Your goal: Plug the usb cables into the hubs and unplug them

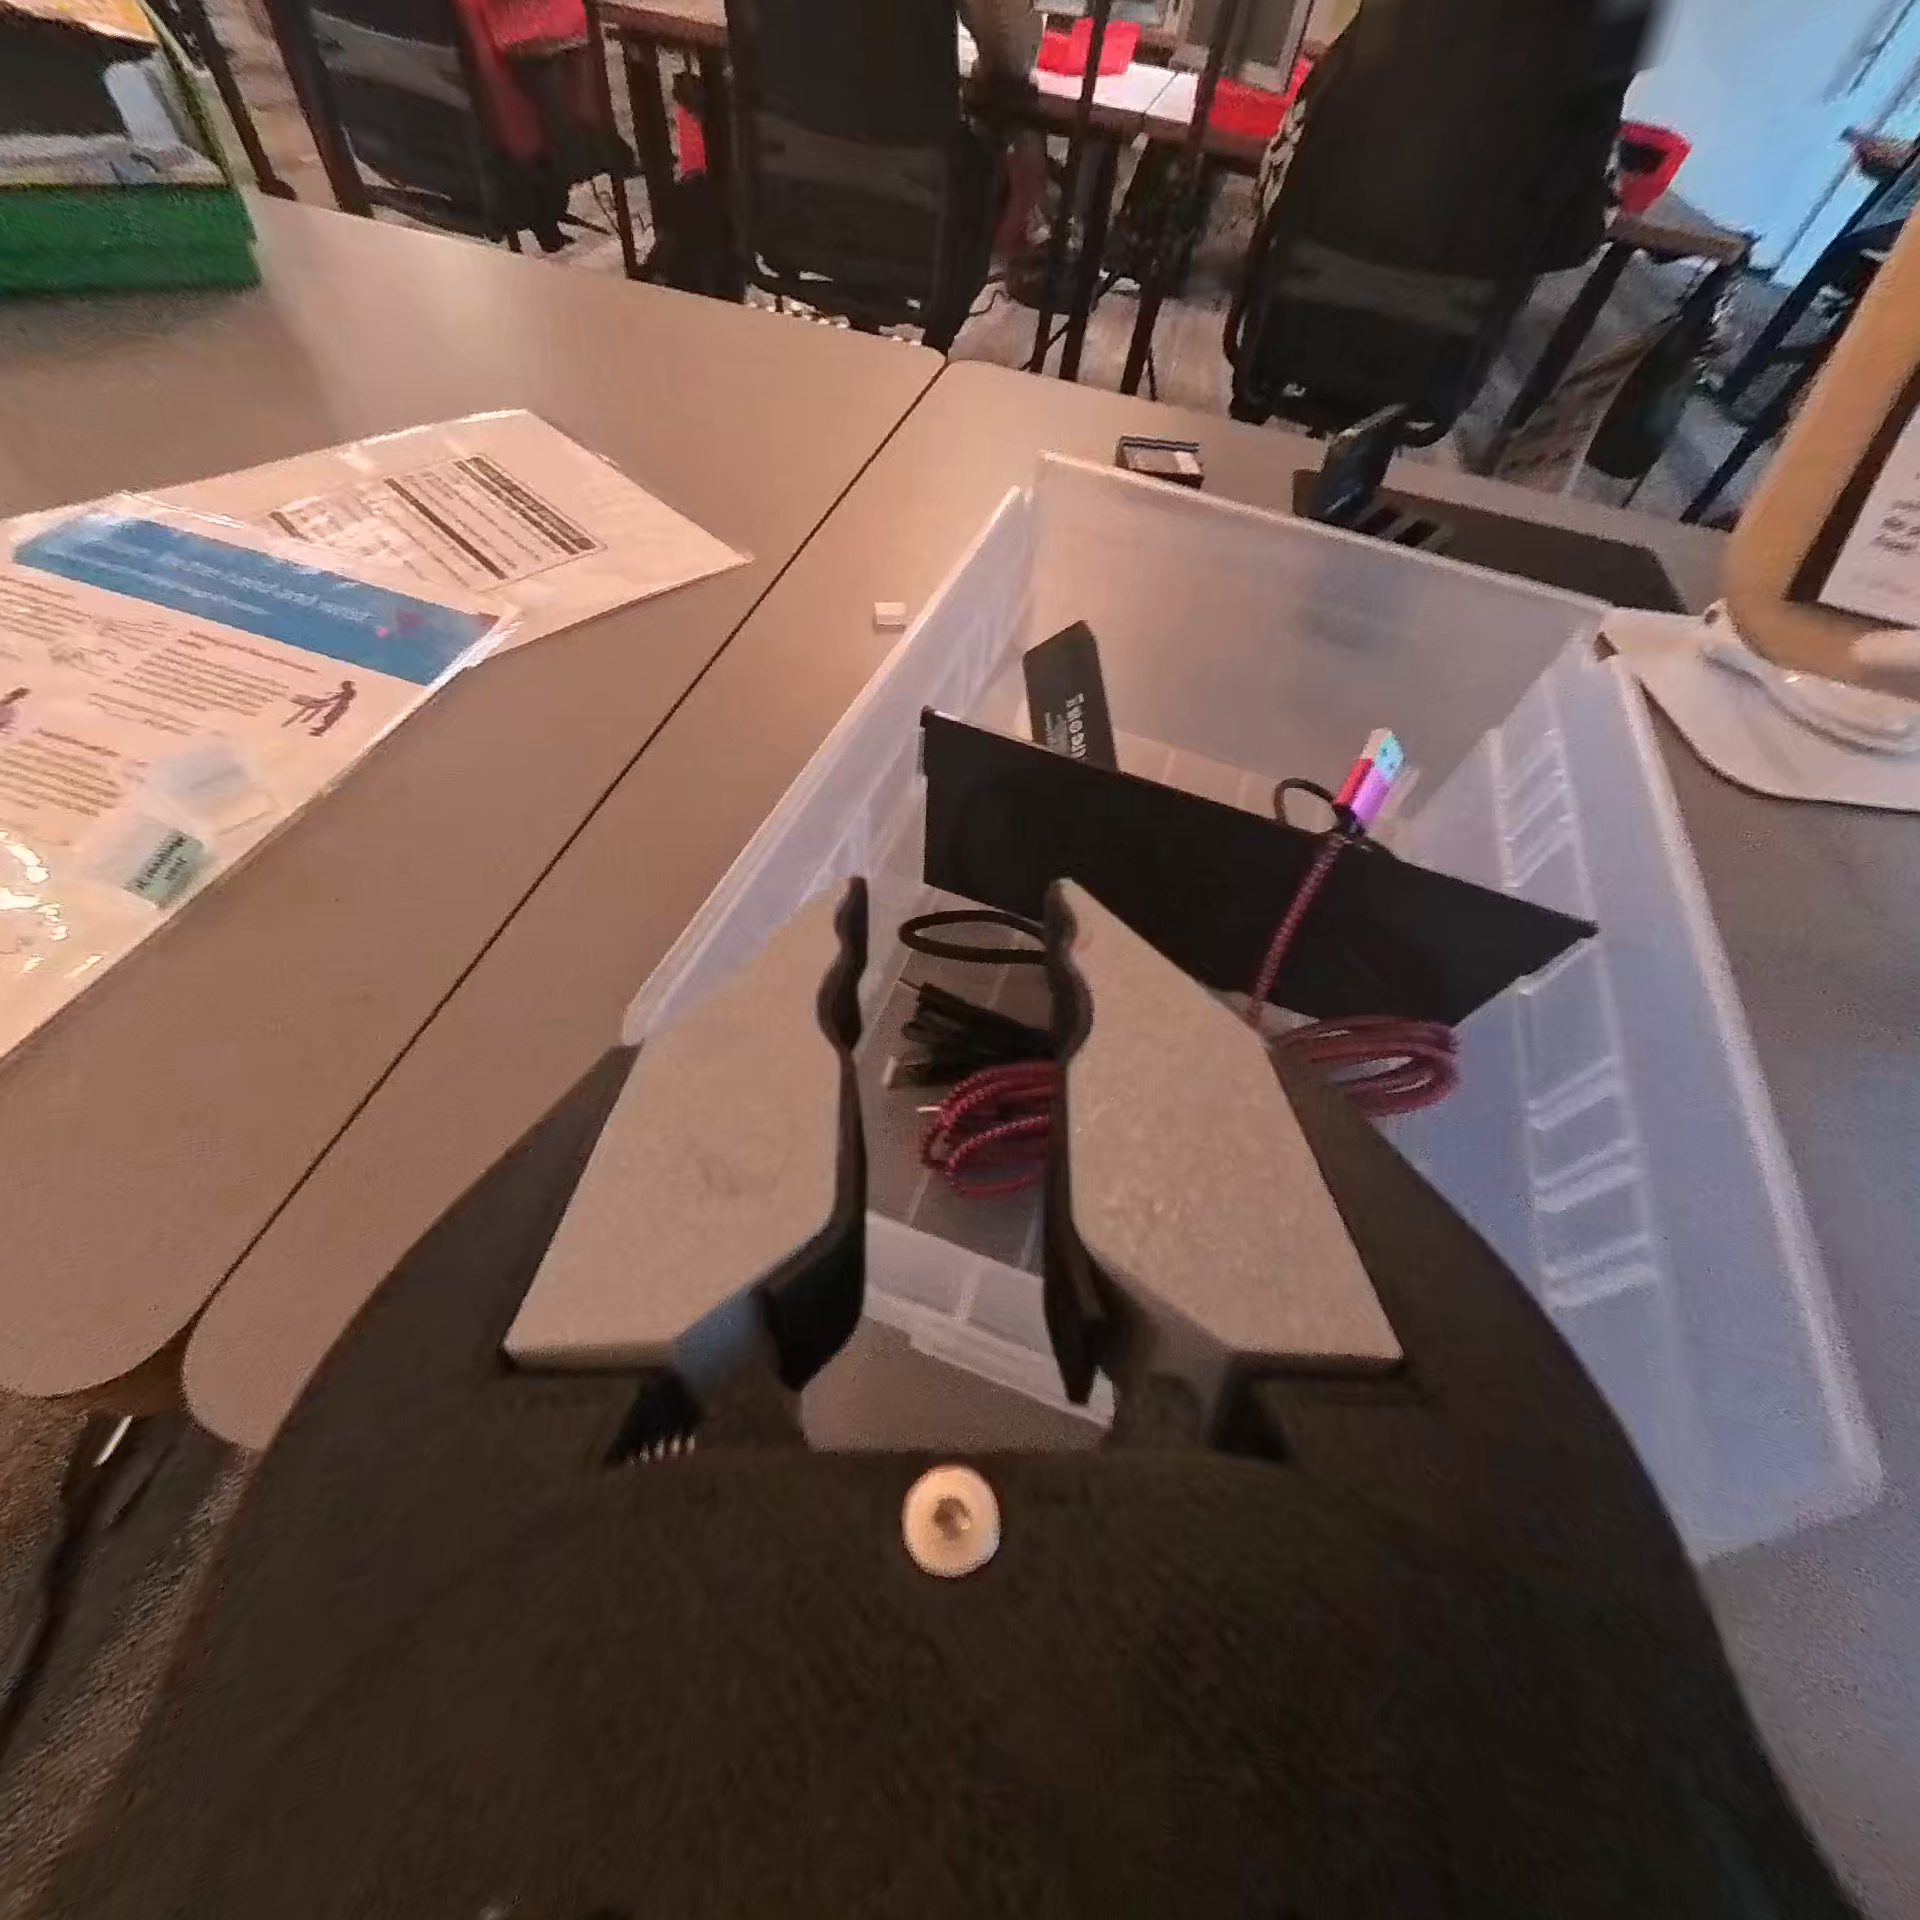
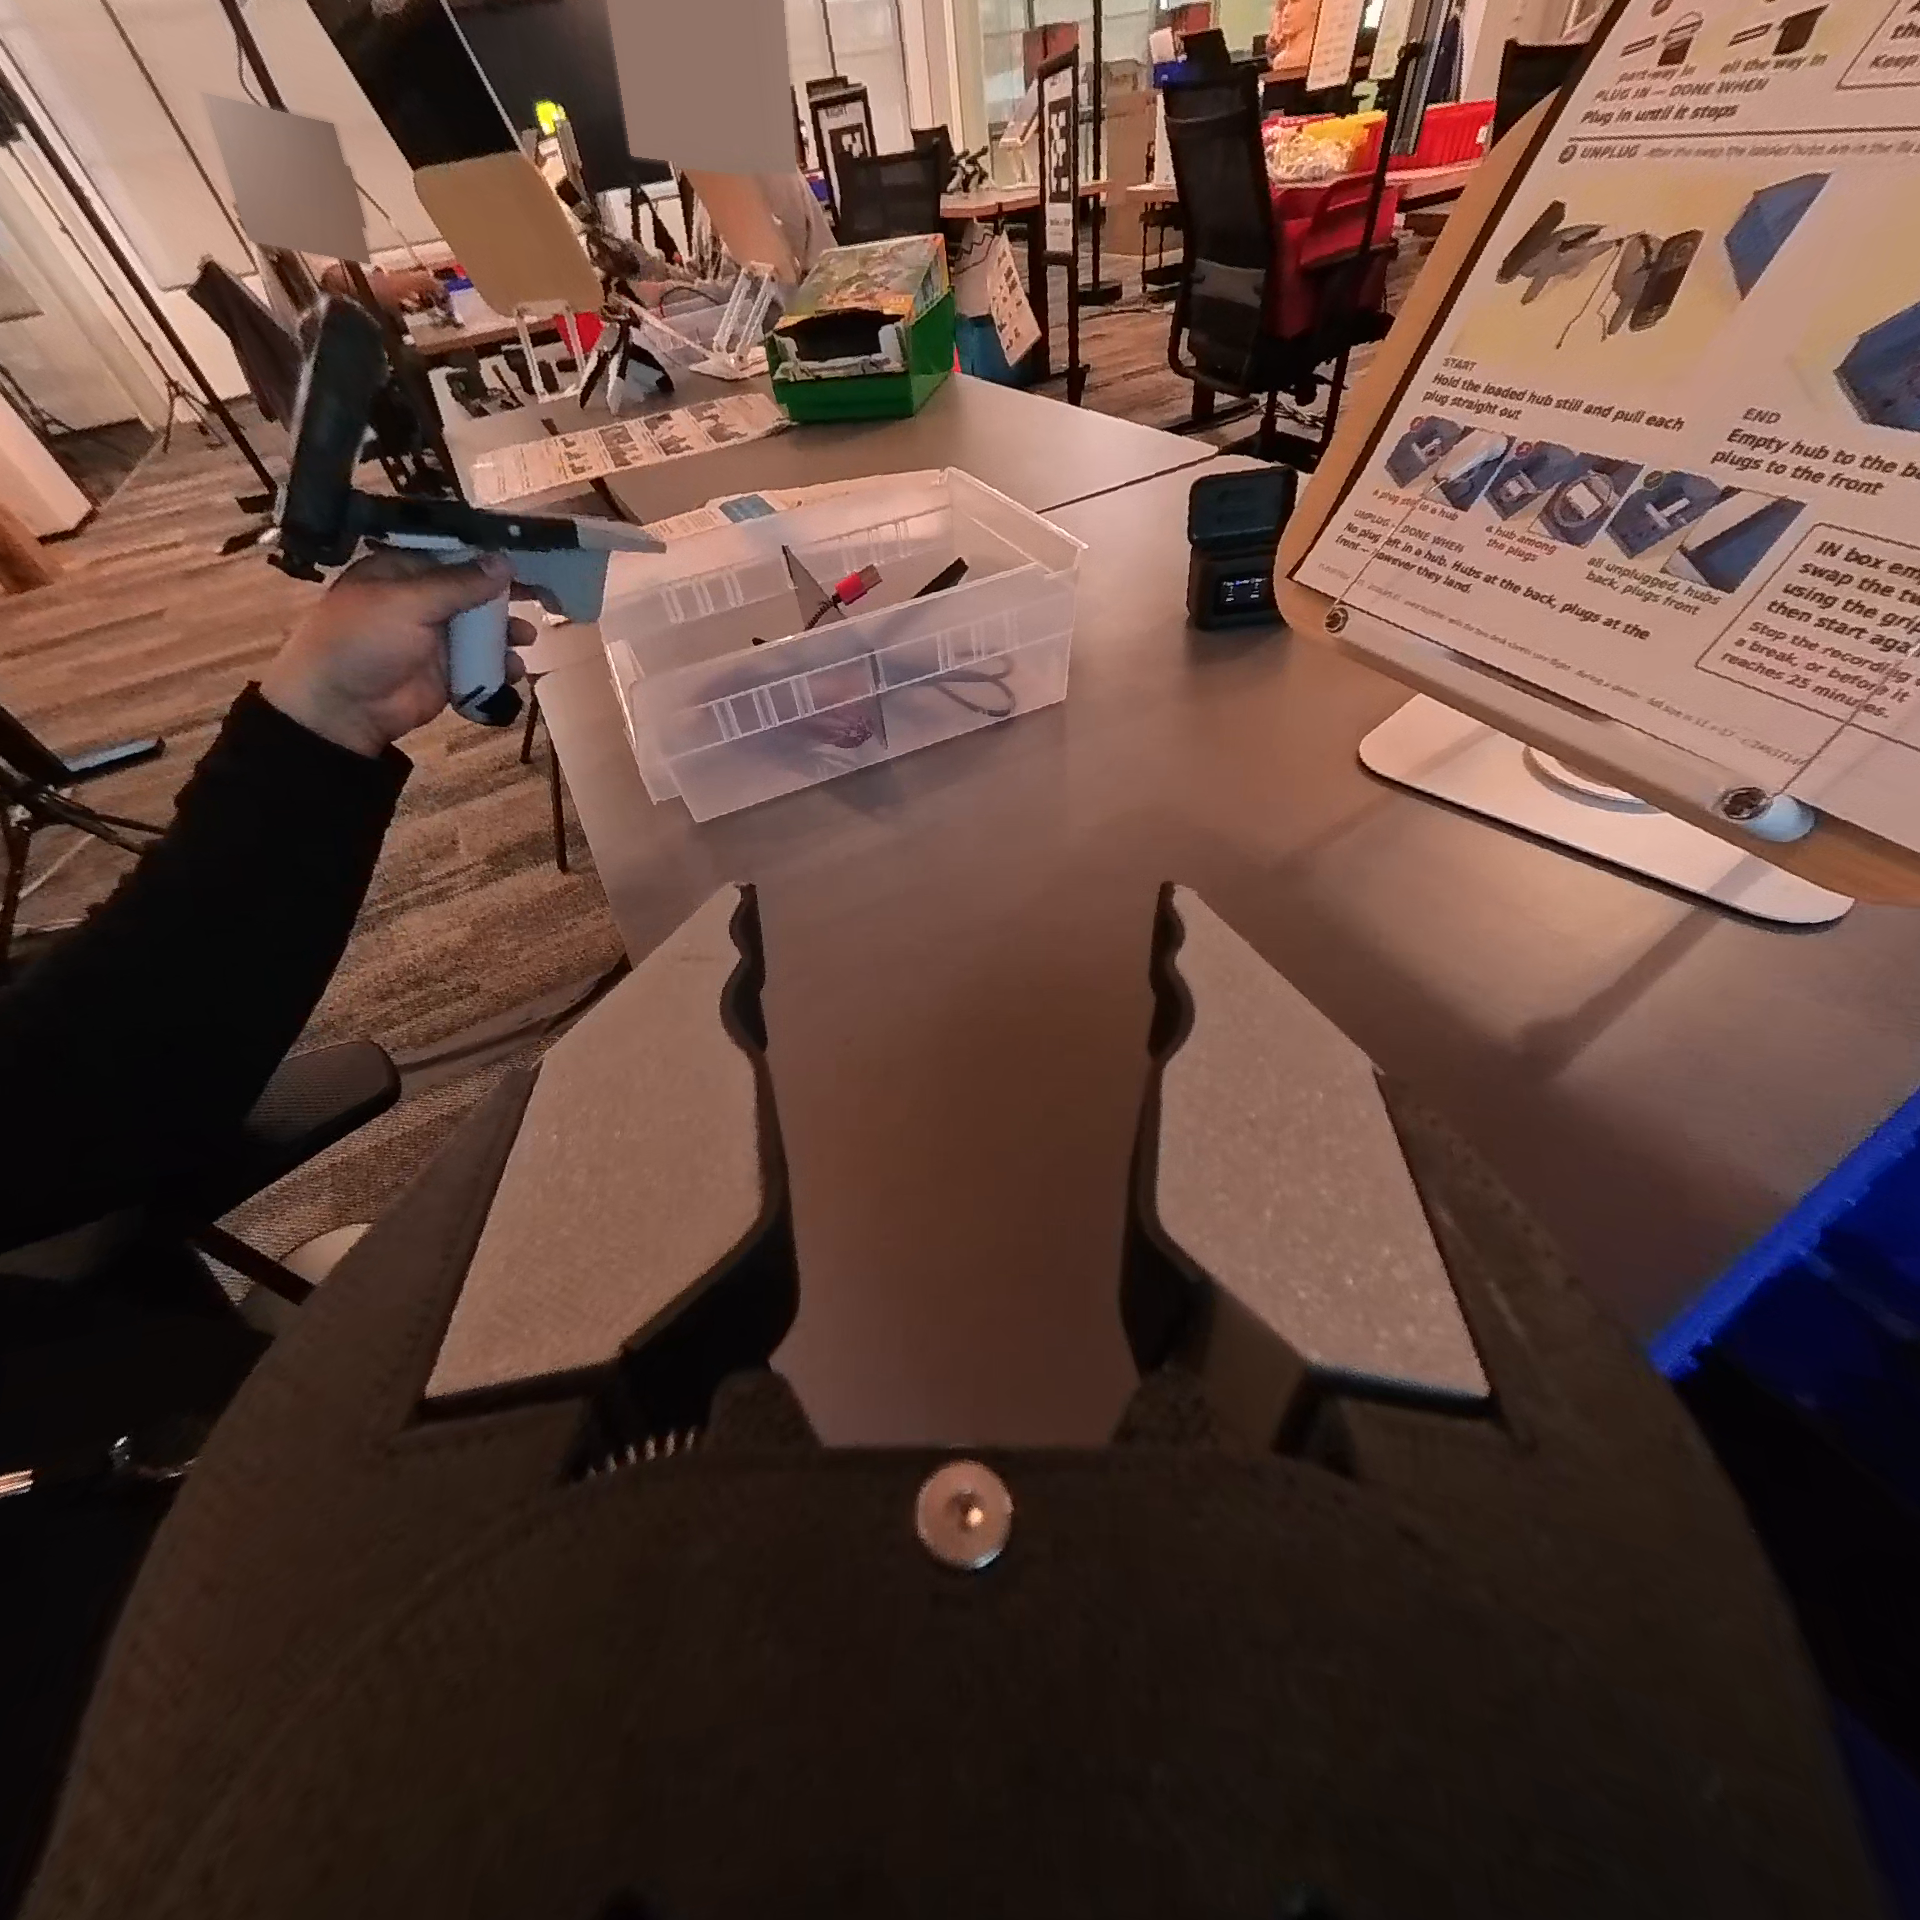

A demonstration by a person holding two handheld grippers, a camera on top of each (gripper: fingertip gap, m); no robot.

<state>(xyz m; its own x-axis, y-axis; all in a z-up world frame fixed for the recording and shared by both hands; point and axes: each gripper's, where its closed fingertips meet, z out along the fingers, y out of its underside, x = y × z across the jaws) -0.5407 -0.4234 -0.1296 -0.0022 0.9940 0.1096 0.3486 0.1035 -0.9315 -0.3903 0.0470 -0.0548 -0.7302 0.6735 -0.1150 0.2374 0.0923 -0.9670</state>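
A clear plastic bin (image 1: 1558, 1039) stands on the grey table, split by a black divider (image 1: 1143, 883). Behind the divider a black hub (image 1: 1070, 707) leans upright. A magenta braided USB cable lies coiled (image 1: 997, 1132) in the near compartment beside black cables (image 1: 966, 1029); its plug (image 1: 1377, 790) sticks up over the divider. My left gripper (image 1: 951, 914) is open and empty, just above the bin's near compartment. My right gripper (image 2: 956, 914) is wide open and empty over bare table, well short of the bin (image 2: 831, 727). The left gripper (image 2: 649, 540) shows there, hand-held at the bin's left end.
An instruction board on a white stand (image 2: 1600, 343) rises at the right. A small black device with a screen (image 2: 1242, 561) sits beside it. A blue bin (image 2: 1818, 1278) is at the right edge. Paper sheets (image 1: 260, 644) and a green box (image 2: 862, 353) lie left of and beyond the bin. The tips of one gripper are about 50 centimeters away from the tips of the other.
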